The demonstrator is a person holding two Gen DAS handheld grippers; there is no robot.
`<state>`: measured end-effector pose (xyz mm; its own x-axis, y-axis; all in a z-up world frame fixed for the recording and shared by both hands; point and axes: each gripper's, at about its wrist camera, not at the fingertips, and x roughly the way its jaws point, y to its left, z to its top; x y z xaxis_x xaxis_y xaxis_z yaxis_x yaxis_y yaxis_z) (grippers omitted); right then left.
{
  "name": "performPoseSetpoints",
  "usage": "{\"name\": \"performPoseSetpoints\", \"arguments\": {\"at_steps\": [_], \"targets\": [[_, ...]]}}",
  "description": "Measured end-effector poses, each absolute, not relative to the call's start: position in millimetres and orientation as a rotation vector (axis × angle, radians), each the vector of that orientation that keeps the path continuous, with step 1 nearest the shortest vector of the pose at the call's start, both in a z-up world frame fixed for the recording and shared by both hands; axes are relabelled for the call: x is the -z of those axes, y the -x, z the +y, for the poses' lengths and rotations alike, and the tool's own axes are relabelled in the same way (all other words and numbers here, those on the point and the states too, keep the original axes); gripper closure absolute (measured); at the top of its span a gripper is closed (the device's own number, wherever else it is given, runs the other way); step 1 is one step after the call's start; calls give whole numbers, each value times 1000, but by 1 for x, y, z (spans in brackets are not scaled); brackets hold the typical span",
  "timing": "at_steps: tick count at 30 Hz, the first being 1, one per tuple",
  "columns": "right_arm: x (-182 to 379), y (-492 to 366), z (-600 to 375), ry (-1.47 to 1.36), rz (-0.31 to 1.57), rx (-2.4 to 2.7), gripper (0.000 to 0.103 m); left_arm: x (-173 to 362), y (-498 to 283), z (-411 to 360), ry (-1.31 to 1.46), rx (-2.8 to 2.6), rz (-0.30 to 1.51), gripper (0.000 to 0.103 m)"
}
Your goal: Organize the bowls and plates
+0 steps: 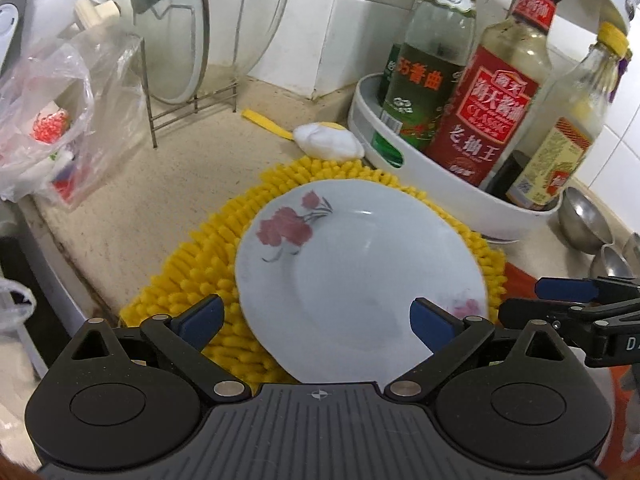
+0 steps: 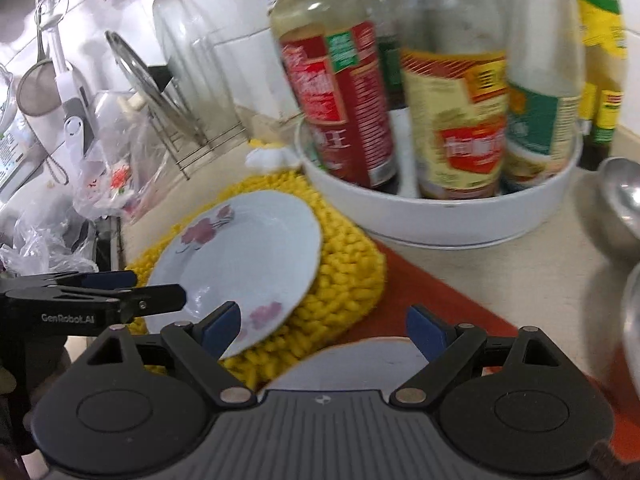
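A round white ceramic plate, glossy and printed with pink flowers, is lying on a shaggy yellow mat of soft noodle-like tufts, on the speckled beige tabletop. In the left wrist view the left gripper is hovering with its blue-padded fingers released wide; the plate's near rim is sitting between them, and neither finger seems to be touching it. At 3 o'clock the right gripper is showing from the side.

In the right wrist view the right gripper is also standing with fingers spread apart, grasping nothing. Below them a second pale round dish is lying on an orange-red surface, just beside the mat. The flowered plate is at 10 o'clock.

At 1 o'clock a white round tray with a low smooth wall is holding tall glass sauce bottles. Shiny metal bowls are resting at 3 o'clock. A wire rack with a glass lid is standing at 11 o'clock in the left view, with a crumpled clear plastic bag near it.
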<state>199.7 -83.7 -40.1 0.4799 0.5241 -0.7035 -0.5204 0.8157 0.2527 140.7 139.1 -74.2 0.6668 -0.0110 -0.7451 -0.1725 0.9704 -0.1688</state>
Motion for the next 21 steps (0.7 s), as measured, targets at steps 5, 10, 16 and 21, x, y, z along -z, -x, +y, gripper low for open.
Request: {"name": "performPoseSetpoints", "arguments": {"at_steps": [5,10,16,21], "targets": [[47,-209,-66,-29,900,-654,17,81,-153,152,248,-77,856,2],[54,-219,-55,-67,934,-663,17,86,-163,156,237,-65,865,2],[60,-224,-44,-98,962,-666,19,91,-169,157,212,-33,869,2],[61,-227,-37,-108,973,-669,23,93,-174,159,212,-19,872,3]]}}
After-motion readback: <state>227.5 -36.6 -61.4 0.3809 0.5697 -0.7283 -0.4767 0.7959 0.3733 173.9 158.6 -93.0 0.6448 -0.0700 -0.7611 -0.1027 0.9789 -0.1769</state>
